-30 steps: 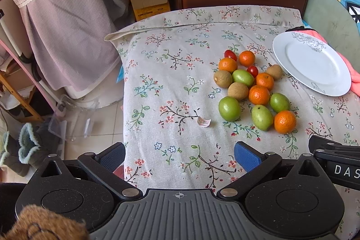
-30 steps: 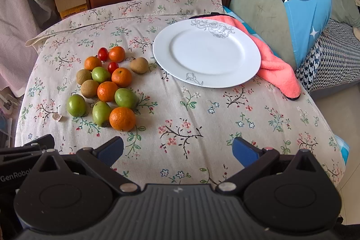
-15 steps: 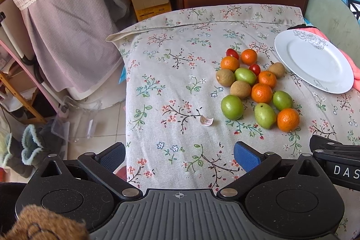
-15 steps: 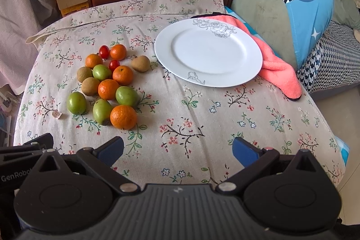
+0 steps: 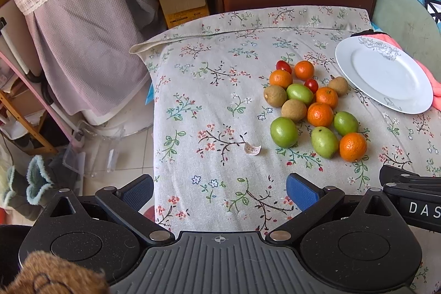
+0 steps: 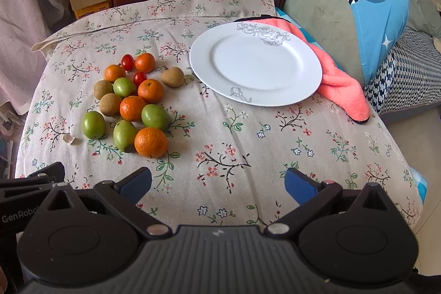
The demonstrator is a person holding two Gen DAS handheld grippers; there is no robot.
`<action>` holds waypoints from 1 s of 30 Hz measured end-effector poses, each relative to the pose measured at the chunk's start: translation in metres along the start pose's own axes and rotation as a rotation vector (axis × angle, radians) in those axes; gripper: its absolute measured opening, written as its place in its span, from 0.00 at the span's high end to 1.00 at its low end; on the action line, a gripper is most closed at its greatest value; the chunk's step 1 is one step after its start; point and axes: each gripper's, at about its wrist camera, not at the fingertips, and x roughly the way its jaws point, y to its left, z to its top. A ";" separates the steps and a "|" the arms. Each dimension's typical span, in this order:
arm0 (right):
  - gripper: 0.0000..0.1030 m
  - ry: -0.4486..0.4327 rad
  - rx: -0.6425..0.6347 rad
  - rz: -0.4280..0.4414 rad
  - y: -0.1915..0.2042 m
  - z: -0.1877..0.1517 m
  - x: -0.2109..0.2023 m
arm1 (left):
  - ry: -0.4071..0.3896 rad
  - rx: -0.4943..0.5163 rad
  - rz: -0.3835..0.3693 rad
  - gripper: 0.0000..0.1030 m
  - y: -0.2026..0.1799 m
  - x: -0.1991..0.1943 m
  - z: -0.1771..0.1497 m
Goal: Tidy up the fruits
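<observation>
- Fruits point(image 6: 129, 101) lie in one loose cluster on the left part of the flowered surface point(image 6: 248, 150); none is on the plate, so I judge the sorting not yet begun.
- Surface first, as the biggest thing: over the last second both views have crept slightly closer to it, and nothing on it has shifted.
- Plate point(image 6: 256, 65) sits bare, right of the cluster, its far edge resting on a pink cloth point(image 6: 341, 90); the brown fruit point(image 6: 172, 77) is just beside its rim.
- Left tongs point(image 5: 219, 190) hang low over the near edge, spread wide and carrying nothing; the cluster lies ahead and to their right.
- Right tongs point(image 6: 217, 183) hover level with them, also spread wide and bare, aimed at the open cloth between cluster and plate.
- Nearest orange point(image 6: 150, 142) touches a green fruit point(image 6: 124, 135); I reckon it the easiest first pick for the right side, though its neighbour may roll when it goes.
- Cherry tomatoes point(image 6: 127, 62) sit at the far side, small and smooth, probably the fiddliest to pinch.
- Paper scrap point(image 5: 252, 148) lies just left of the cluster, not part of the job.
</observation>
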 end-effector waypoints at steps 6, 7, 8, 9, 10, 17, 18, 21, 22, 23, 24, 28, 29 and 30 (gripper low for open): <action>0.01 -0.046 0.014 0.035 -0.006 -0.002 -0.004 | -0.014 0.001 -0.028 0.00 -0.001 -0.004 0.000; 0.01 -0.053 0.009 0.047 -0.008 -0.003 -0.005 | -0.016 0.000 -0.036 0.00 -0.001 -0.004 -0.001; 0.01 -0.051 -0.001 0.062 -0.009 -0.002 -0.005 | -0.020 -0.003 -0.043 0.00 0.000 -0.005 0.000; 0.01 -0.074 0.004 0.090 -0.012 -0.003 -0.007 | -0.026 -0.004 -0.045 0.00 0.002 -0.006 0.000; 0.01 -0.085 0.007 0.102 -0.015 -0.003 -0.008 | -0.033 -0.003 -0.044 0.00 0.003 -0.006 0.000; 0.01 -0.077 0.031 0.138 -0.033 -0.007 -0.012 | -0.043 -0.020 -0.056 0.00 0.016 -0.004 0.000; 0.01 -0.065 0.036 0.146 -0.036 -0.008 -0.011 | -0.046 -0.022 -0.057 0.00 0.018 -0.004 0.000; 0.05 -0.052 0.057 0.179 -0.042 -0.012 -0.009 | -0.056 -0.031 -0.054 0.01 0.023 -0.004 -0.001; 0.06 -0.053 0.060 0.188 -0.042 -0.012 -0.009 | -0.057 -0.036 -0.053 0.01 0.025 -0.004 -0.001; 0.07 -0.055 0.057 0.198 -0.042 -0.013 -0.008 | -0.055 -0.042 -0.056 0.01 0.026 -0.003 0.000; 0.09 -0.054 0.053 0.210 -0.041 -0.013 -0.008 | -0.053 -0.047 -0.060 0.01 0.028 -0.003 0.001; 0.14 -0.038 0.001 0.267 -0.033 -0.012 -0.005 | -0.069 -0.038 -0.074 0.02 0.039 -0.007 0.009; 0.14 -0.032 -0.012 0.280 -0.031 -0.011 -0.004 | -0.075 -0.012 -0.068 0.02 0.038 -0.006 0.011; 0.14 -0.028 -0.029 0.291 -0.028 -0.010 -0.002 | -0.076 0.021 -0.067 0.02 0.035 -0.005 0.012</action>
